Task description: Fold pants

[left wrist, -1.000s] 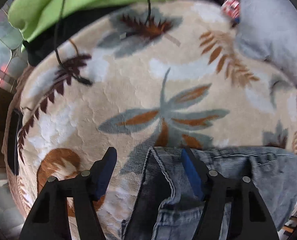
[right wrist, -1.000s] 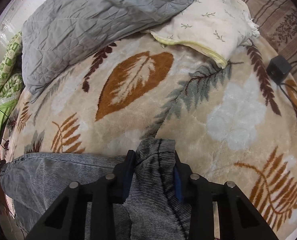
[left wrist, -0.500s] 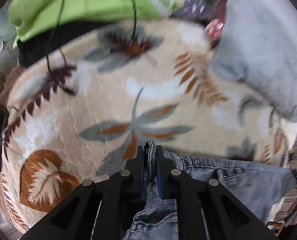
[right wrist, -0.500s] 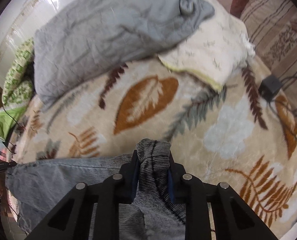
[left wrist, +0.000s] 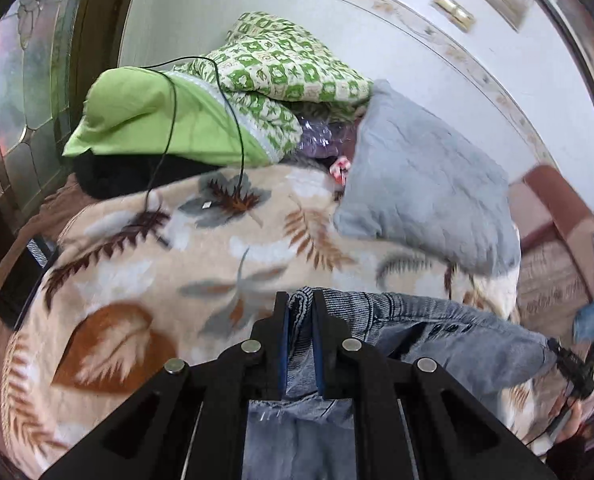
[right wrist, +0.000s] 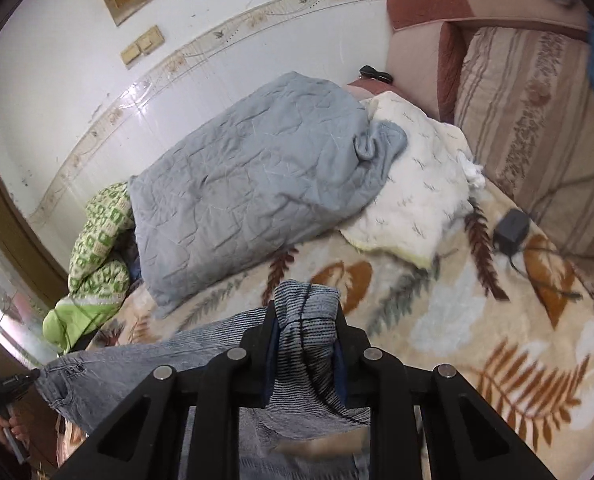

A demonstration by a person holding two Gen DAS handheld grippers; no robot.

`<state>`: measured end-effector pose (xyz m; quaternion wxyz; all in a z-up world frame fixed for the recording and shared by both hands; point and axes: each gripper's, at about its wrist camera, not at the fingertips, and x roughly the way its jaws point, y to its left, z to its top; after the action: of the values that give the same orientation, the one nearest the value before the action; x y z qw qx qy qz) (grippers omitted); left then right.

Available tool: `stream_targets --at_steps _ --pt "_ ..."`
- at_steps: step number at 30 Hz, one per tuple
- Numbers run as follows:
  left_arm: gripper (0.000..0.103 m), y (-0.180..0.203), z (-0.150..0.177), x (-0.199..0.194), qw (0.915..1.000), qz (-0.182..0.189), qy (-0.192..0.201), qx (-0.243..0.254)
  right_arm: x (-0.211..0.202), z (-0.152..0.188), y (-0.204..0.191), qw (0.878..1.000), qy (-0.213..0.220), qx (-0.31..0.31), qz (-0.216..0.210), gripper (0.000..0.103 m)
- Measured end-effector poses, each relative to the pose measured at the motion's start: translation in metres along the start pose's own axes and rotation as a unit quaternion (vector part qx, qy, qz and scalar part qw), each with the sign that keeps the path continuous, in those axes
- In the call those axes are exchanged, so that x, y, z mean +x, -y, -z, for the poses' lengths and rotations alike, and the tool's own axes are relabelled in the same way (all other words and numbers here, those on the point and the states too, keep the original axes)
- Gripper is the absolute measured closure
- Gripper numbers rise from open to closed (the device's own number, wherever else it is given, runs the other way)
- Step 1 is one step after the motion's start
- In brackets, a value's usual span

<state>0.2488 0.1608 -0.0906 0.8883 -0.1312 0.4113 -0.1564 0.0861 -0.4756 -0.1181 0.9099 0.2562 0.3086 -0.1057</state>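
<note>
The pants are blue-grey jeans (left wrist: 449, 332), held up above a beige leaf-print blanket (left wrist: 145, 280). My left gripper (left wrist: 300, 300) is shut on one end of the waistband, which bunches between the blue pads. My right gripper (right wrist: 306, 304) is shut on the other end of the jeans (right wrist: 145, 372), a thick fold of striped-looking denim. The cloth spans between the two grippers. The far end of each view shows the other hand-held gripper at the frame edge.
A grey quilted pillow (right wrist: 249, 184) and a cream pillow (right wrist: 417, 196) lie at the back of the bed. A green quilt (left wrist: 201, 100) with a black cable is piled at the back left. A black adapter (right wrist: 511, 228) lies on the blanket at the right. A striped sofa cushion (right wrist: 537, 120) stands beyond.
The left gripper closed on the waistband. Both grippers then lifted and tilted up with the jeans, so the wall and pillows now fill the upper views.
</note>
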Motion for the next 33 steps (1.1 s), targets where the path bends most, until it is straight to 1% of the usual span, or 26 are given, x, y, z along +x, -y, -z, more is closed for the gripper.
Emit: stream_targets --at_steps 2,4,5,7,9,11,12,13,14,15,17,19,21,23,26,28,30,31,33 --pt "0.093 -0.009 0.033 -0.014 1.0 0.003 -0.007 0.004 -0.004 0.03 0.018 0.999 -0.032 0.004 0.005 0.079" --pt "0.093 -0.016 0.061 -0.02 0.9999 0.0 -0.013 0.007 -0.012 0.058 0.03 0.999 -0.051 0.001 0.008 0.079" --pt "0.093 -0.021 0.08 -0.026 0.9998 -0.004 -0.015 0.01 -0.02 0.074 0.037 0.998 -0.058 0.0 0.003 0.079" --pt "0.093 -0.027 0.107 -0.036 0.9996 -0.009 -0.017 0.023 -0.034 0.099 0.048 0.997 -0.072 0.003 -0.01 0.079" --pt "0.093 -0.034 0.133 -0.039 0.9986 -0.021 -0.035 0.032 -0.046 0.123 0.059 0.995 -0.098 0.011 -0.025 0.076" --pt "0.092 -0.042 0.152 -0.039 0.998 -0.024 -0.052 0.028 -0.058 0.146 0.072 0.991 -0.132 0.013 -0.027 0.074" --pt "0.092 -0.046 0.16 -0.04 0.9975 -0.027 -0.058 0.028 -0.065 0.155 0.077 0.989 -0.142 0.014 -0.026 0.071" --pt "0.091 -0.05 0.166 -0.042 0.9971 -0.029 -0.064 0.027 -0.07 0.161 0.084 0.988 -0.15 0.021 -0.026 0.061" --pt "0.091 -0.052 0.172 -0.045 0.9969 -0.03 -0.068 0.028 -0.079 0.166 0.091 0.988 -0.152 0.031 -0.025 0.046" --pt "0.091 -0.052 0.174 -0.048 0.9968 -0.03 -0.067 0.031 -0.086 0.171 0.097 0.988 -0.147 0.035 -0.022 0.041" --pt "0.09 -0.045 0.175 -0.06 0.9964 -0.036 -0.056 0.052 -0.103 0.169 0.107 0.991 -0.126 0.045 -0.017 0.04" --pt "0.09 -0.029 0.17 -0.073 0.9948 -0.044 -0.036 0.084 -0.112 0.157 0.114 0.993 -0.1 0.061 -0.017 0.04" --pt "0.09 -0.011 0.164 -0.086 0.9933 -0.04 -0.01 0.108 -0.11 0.144 0.114 0.994 -0.082 0.07 -0.009 0.04" --pt "0.09 0.007 0.157 -0.095 0.9925 -0.027 0.016 0.118 -0.093 0.13 0.107 0.995 -0.081 0.064 -0.007 0.04" --pt "0.089 0.027 0.148 -0.096 0.9924 0.009 0.038 0.117 -0.05 0.118 0.095 0.991 -0.118 0.059 0.002 0.04" --pt "0.089 0.034 0.145 -0.088 0.9929 0.011 0.04 0.111 -0.026 0.115 0.091 0.989 -0.137 0.057 0.011 0.04" --pt "0.089 0.034 0.144 -0.068 0.9956 0.021 0.025 0.089 -0.007 0.115 0.087 0.986 -0.155 0.048 0.03 0.04" --pt "0.089 0.033 0.145 -0.057 0.9965 0.019 0.013 0.08 0.0 0.116 0.085 0.985 -0.162 0.044 0.03 0.042" --pt "0.089 0.031 0.153 -0.033 0.9973 0.0 -0.012 0.073 0.011 0.12 0.08 0.983 -0.177 0.03 0.03 0.047"
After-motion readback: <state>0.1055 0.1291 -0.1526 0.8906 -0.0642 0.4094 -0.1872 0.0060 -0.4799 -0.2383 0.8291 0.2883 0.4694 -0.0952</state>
